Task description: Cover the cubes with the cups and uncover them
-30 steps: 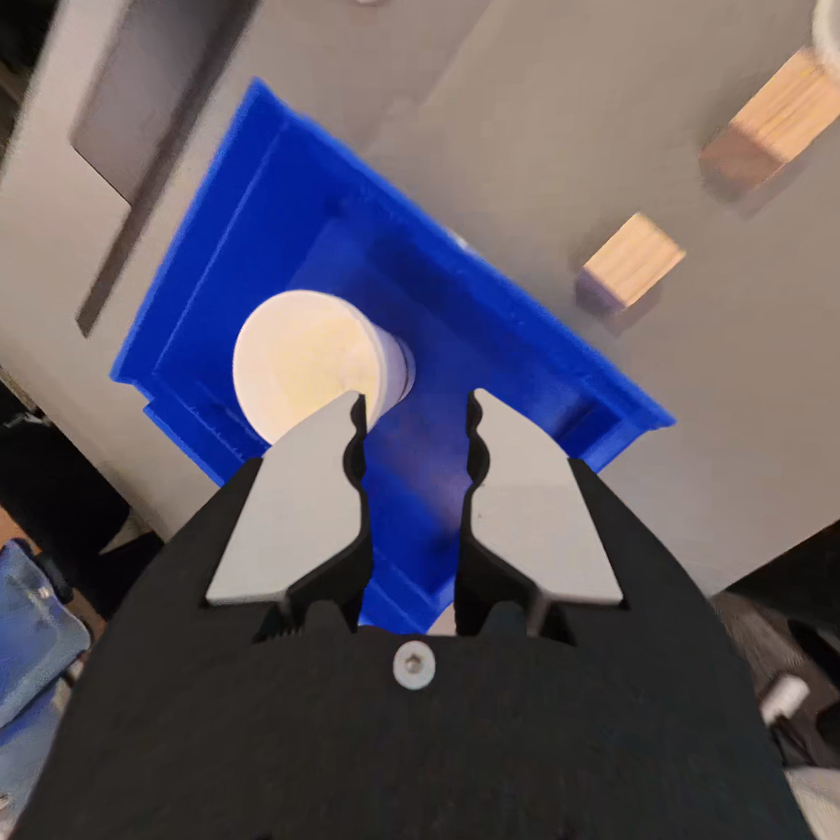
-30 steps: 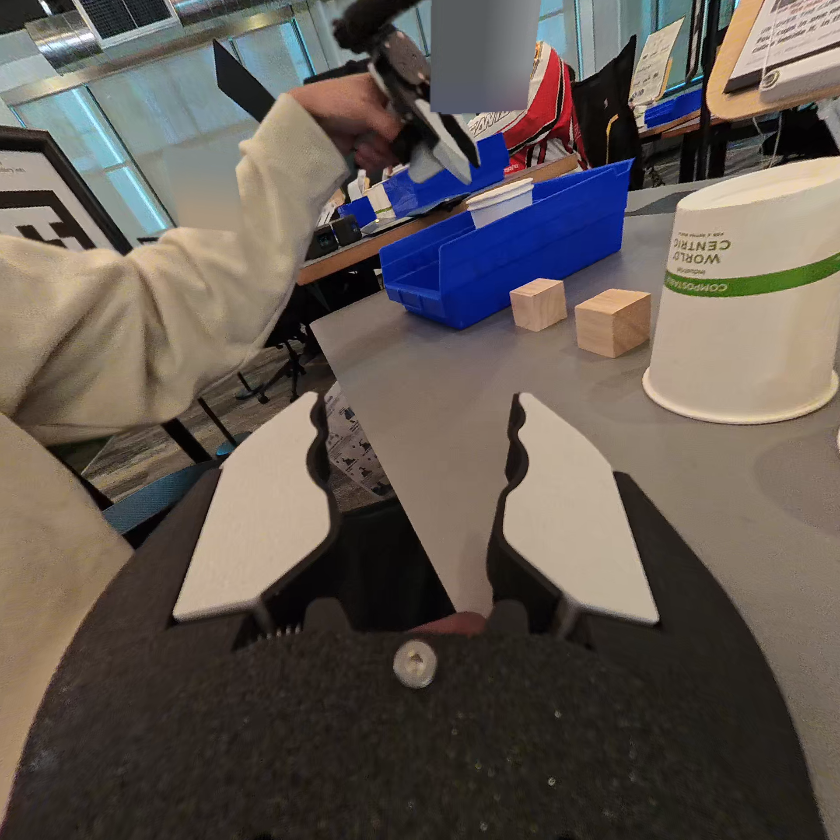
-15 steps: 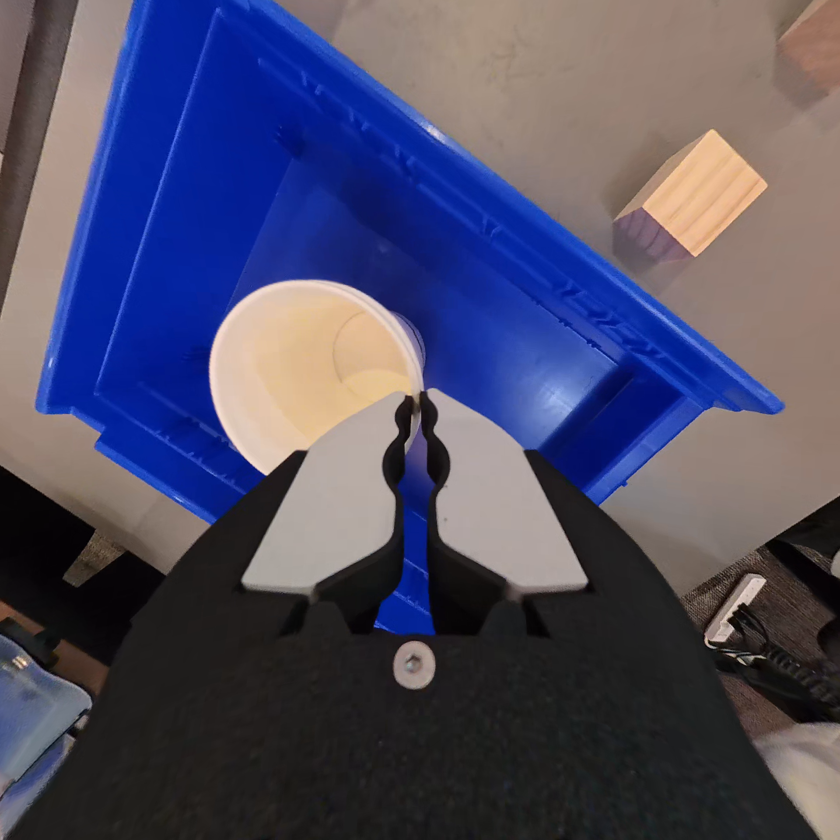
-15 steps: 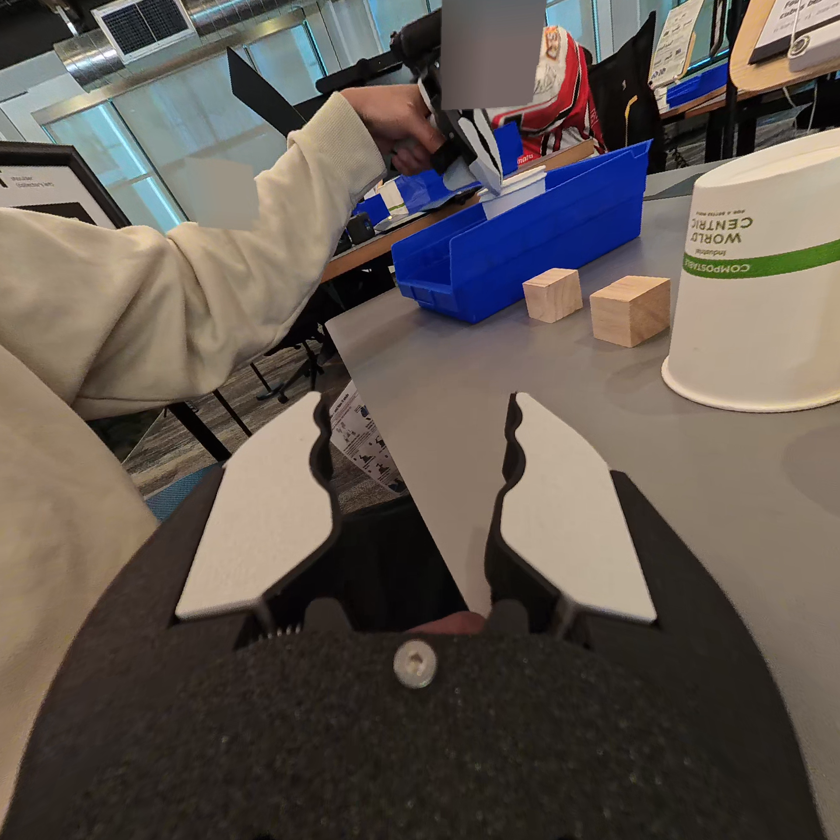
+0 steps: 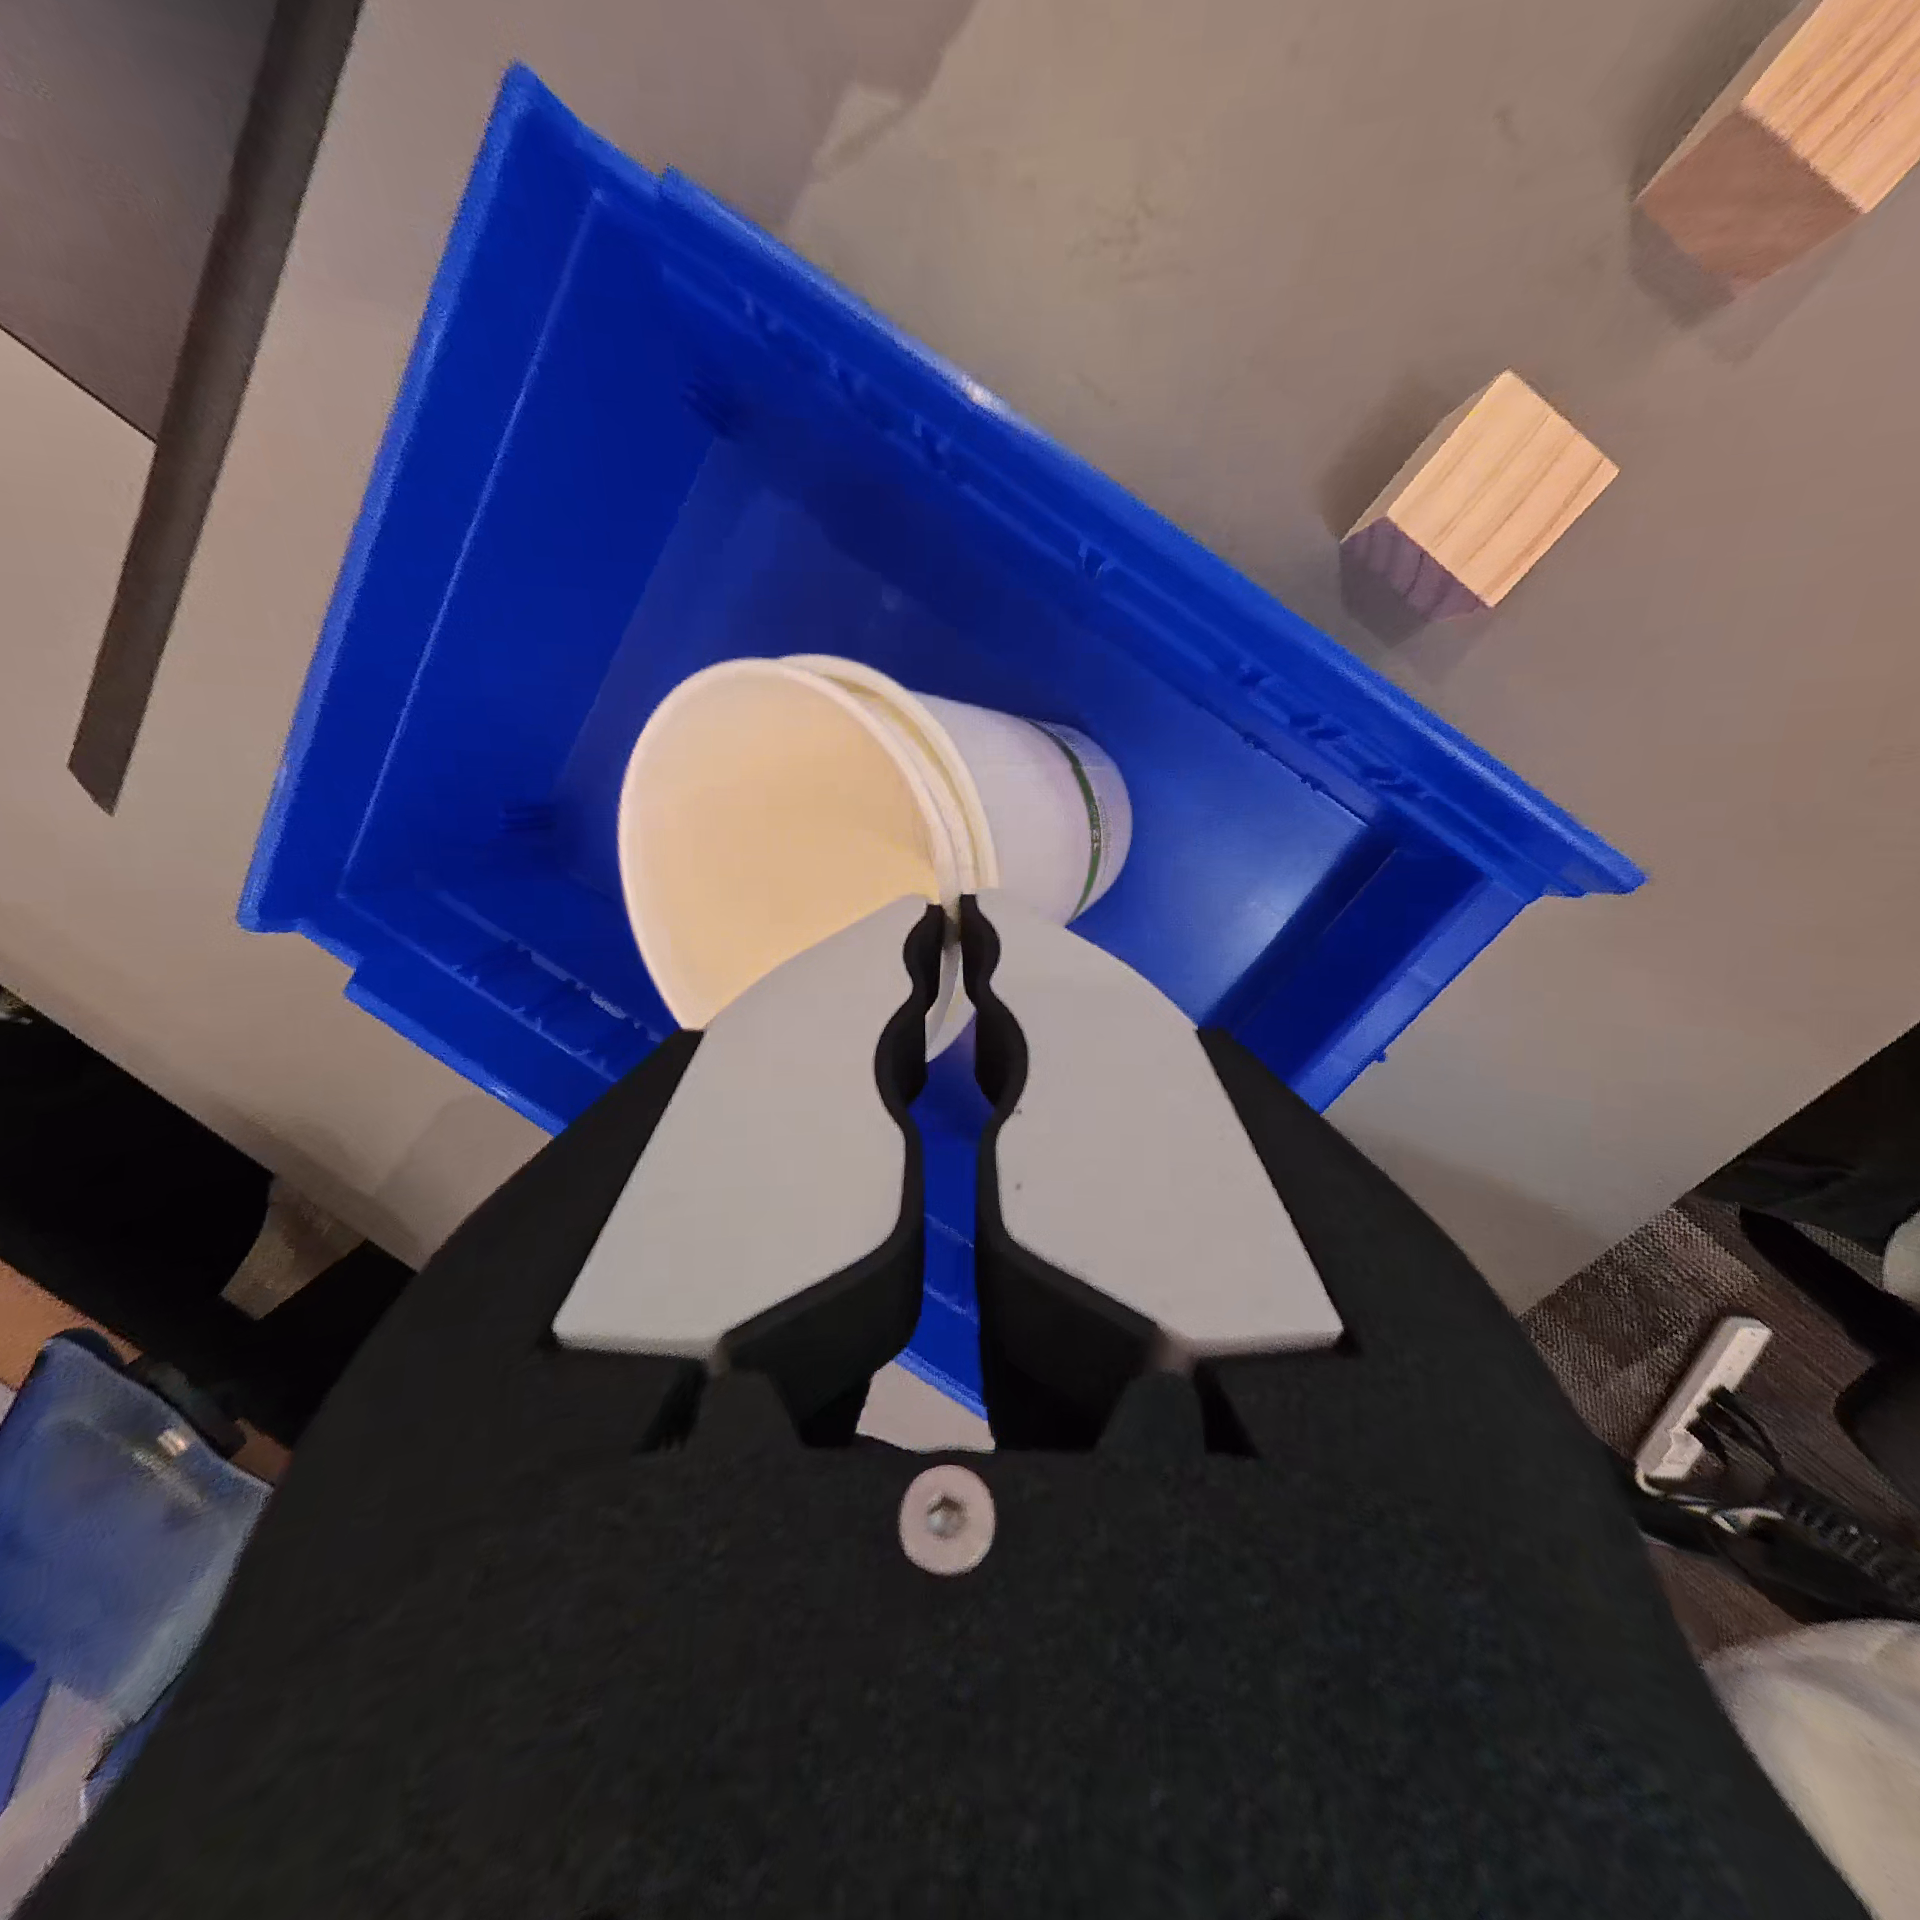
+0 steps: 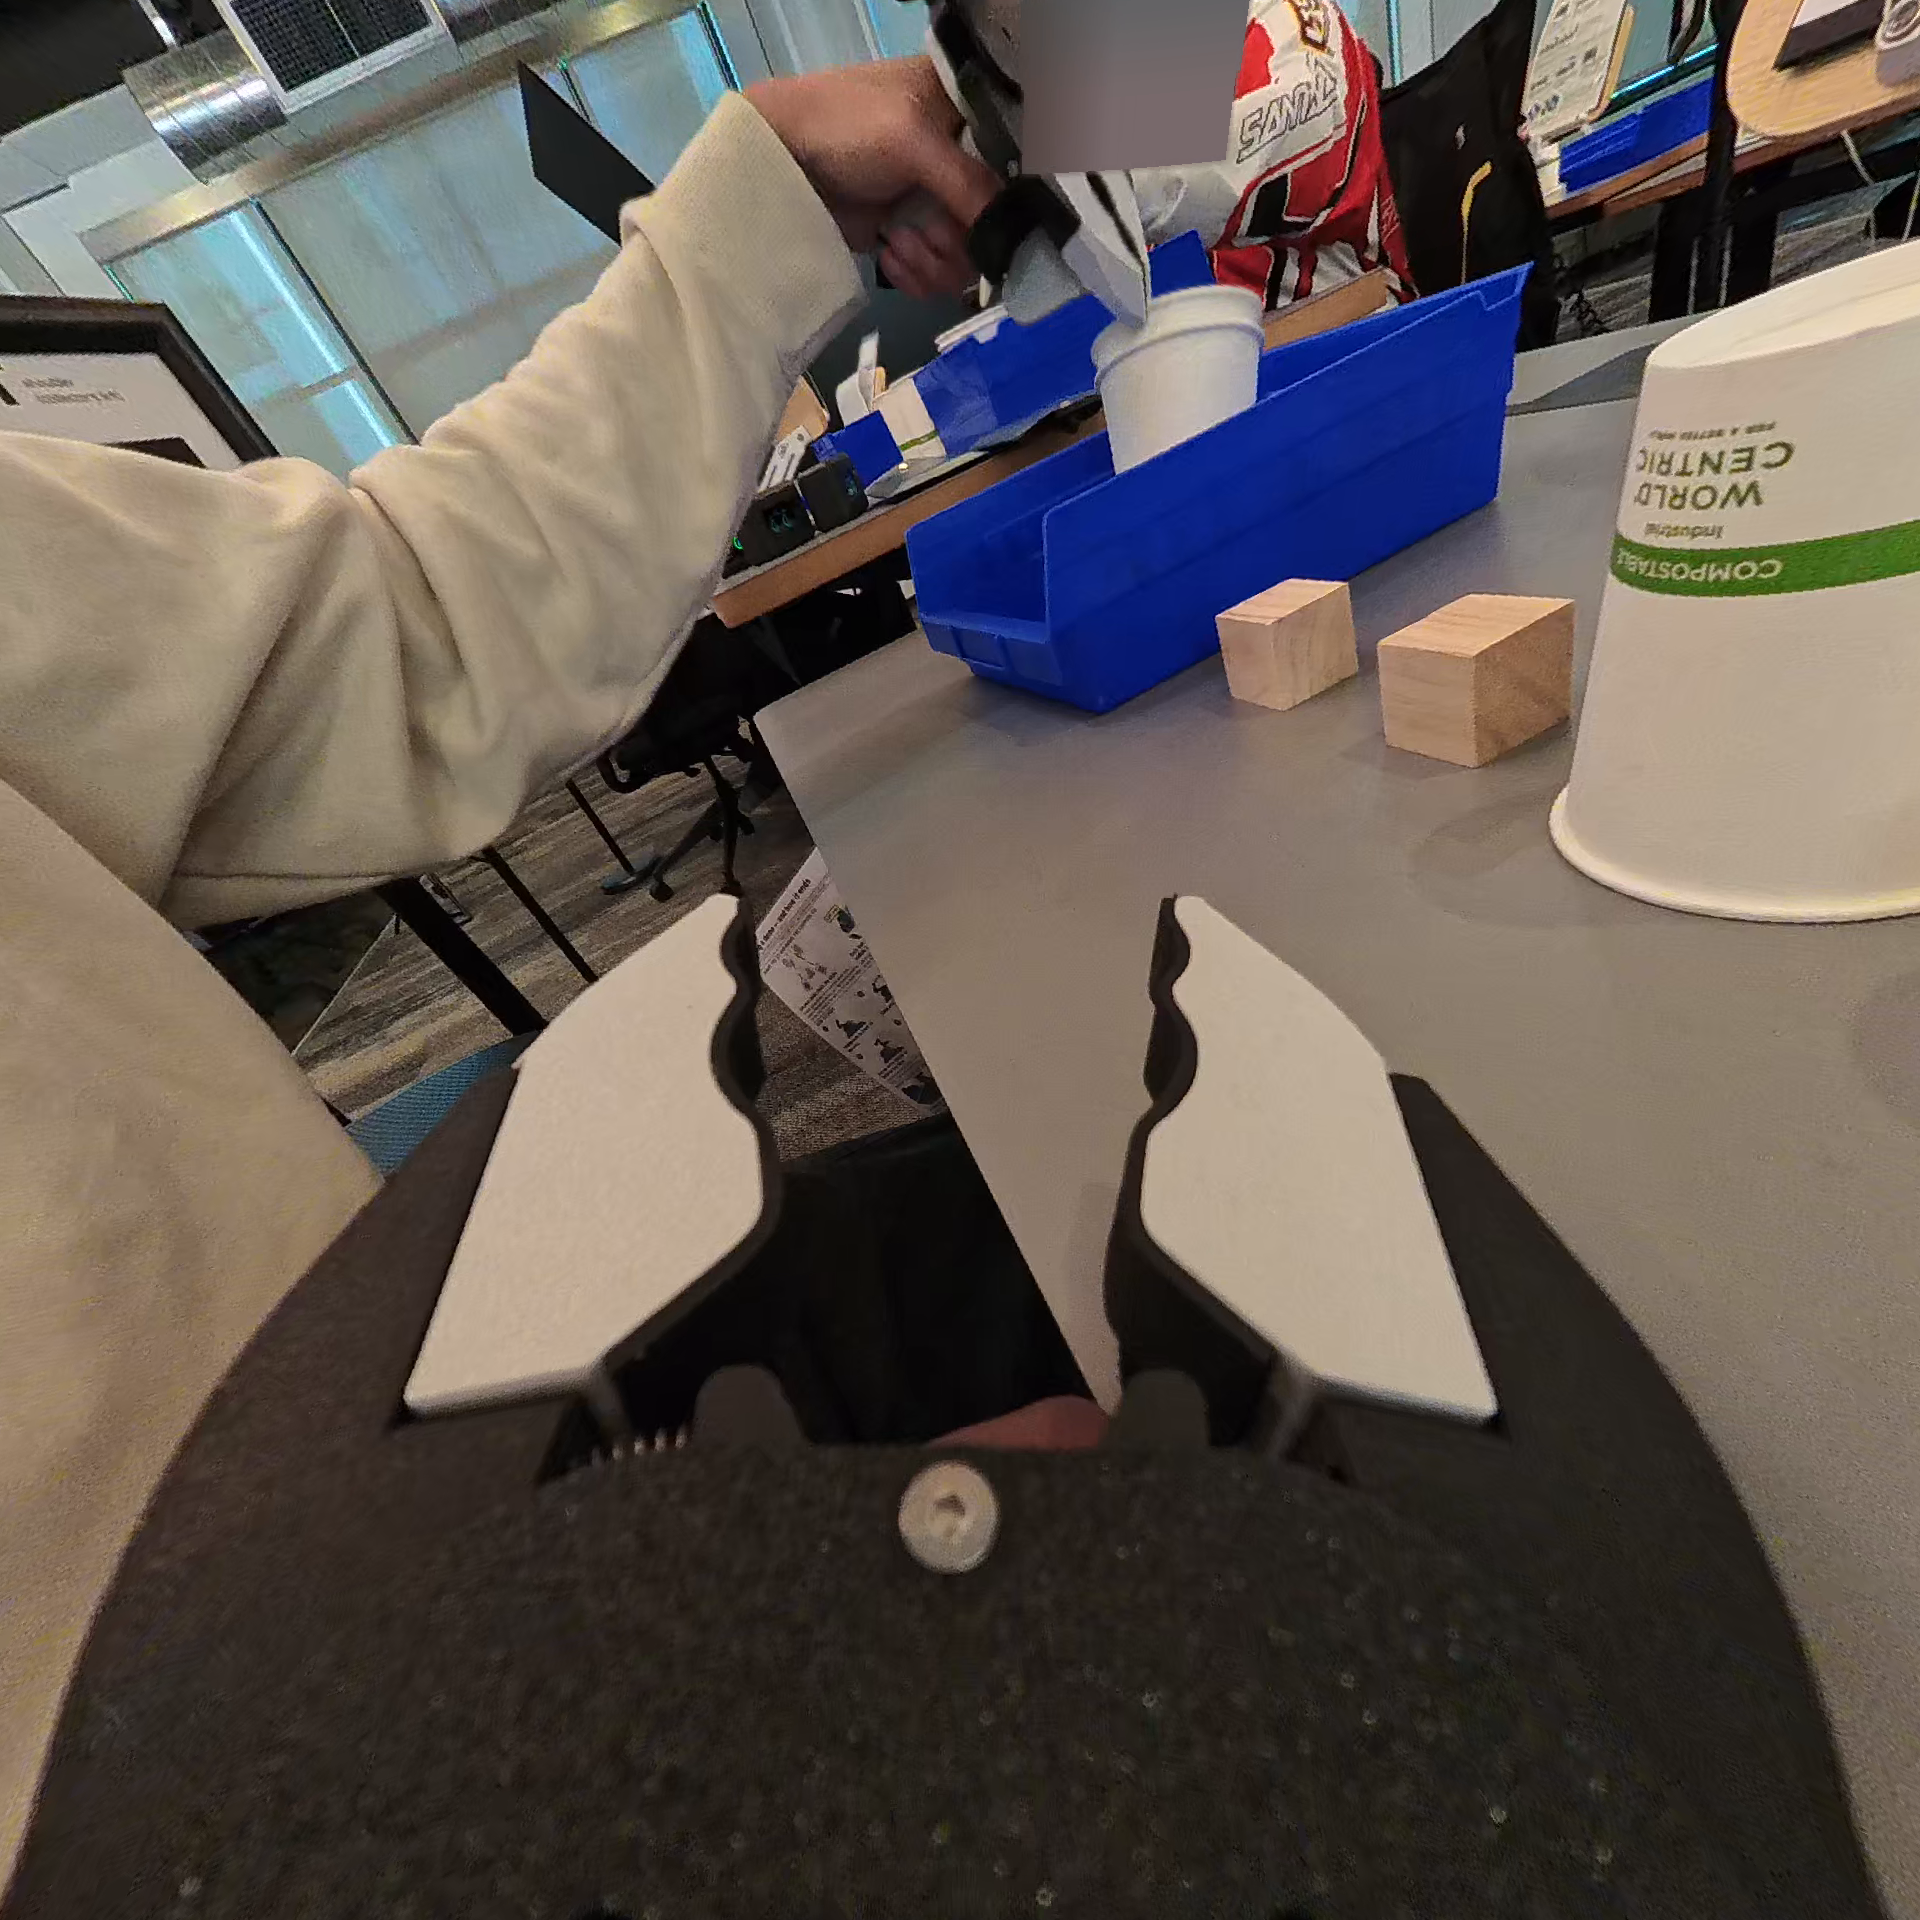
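Observation:
My left gripper (image 5: 954, 912) is shut on the rim of a white paper cup (image 5: 790, 821), the top of a nested stack, and holds it tilted above the blue bin (image 5: 540, 436). In the right wrist view the same cup (image 6: 1179, 374) hangs over the bin (image 6: 1288, 540) under the left gripper (image 6: 1127, 296). Two wooden cubes (image 6: 1286, 642) (image 6: 1475, 675) stand on the grey table beside the bin; they also show in the left wrist view (image 5: 1486, 504) (image 5: 1787, 145). Another white cup (image 6: 1766, 634) stands upside down at the right. My right gripper (image 6: 956, 920) is open and empty over the table's near corner.
The grey table (image 6: 1195, 883) ends in an edge at the left, with floor and chair legs (image 6: 686, 831) beyond. A person's cream sleeve (image 6: 436, 582) crosses the left of the right wrist view. More tables with blue bins (image 6: 1631, 135) stand behind.
My left gripper closed on the cup's rim in the bin and has lifted it up, tilting it. My right gripper has stayed open and almost still.

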The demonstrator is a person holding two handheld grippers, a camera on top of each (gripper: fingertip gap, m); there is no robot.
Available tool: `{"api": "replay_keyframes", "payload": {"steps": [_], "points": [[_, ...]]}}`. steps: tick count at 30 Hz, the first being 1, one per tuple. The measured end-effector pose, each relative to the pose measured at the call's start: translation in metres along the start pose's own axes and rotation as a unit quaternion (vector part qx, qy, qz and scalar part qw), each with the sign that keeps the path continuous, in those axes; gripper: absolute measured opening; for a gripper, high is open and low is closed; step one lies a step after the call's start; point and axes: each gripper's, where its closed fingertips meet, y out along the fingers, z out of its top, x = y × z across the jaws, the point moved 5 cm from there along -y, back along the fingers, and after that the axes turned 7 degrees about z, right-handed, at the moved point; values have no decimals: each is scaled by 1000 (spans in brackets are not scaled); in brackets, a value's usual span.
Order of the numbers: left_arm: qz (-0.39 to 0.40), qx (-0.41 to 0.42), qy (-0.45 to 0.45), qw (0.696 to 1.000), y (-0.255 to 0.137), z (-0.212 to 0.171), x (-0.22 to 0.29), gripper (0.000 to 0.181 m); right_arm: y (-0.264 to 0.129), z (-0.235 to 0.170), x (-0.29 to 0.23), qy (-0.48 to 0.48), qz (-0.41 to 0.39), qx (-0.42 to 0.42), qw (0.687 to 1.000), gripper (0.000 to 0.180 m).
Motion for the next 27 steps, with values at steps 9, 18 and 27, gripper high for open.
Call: {"api": "replay_keyframes", "payload": {"steps": [9,18,27], "points": [[23,4,-5,1000,-12,-1,-11,4,2,-2,-3,1,5,-9,1000,72],[54,90,16,994,-84,19,-6,3,-1,5,4,10,0,10,1000,72],[43,196,89,976,-151,41,57,3,9,42,32,84,1,130,988,72]]}}
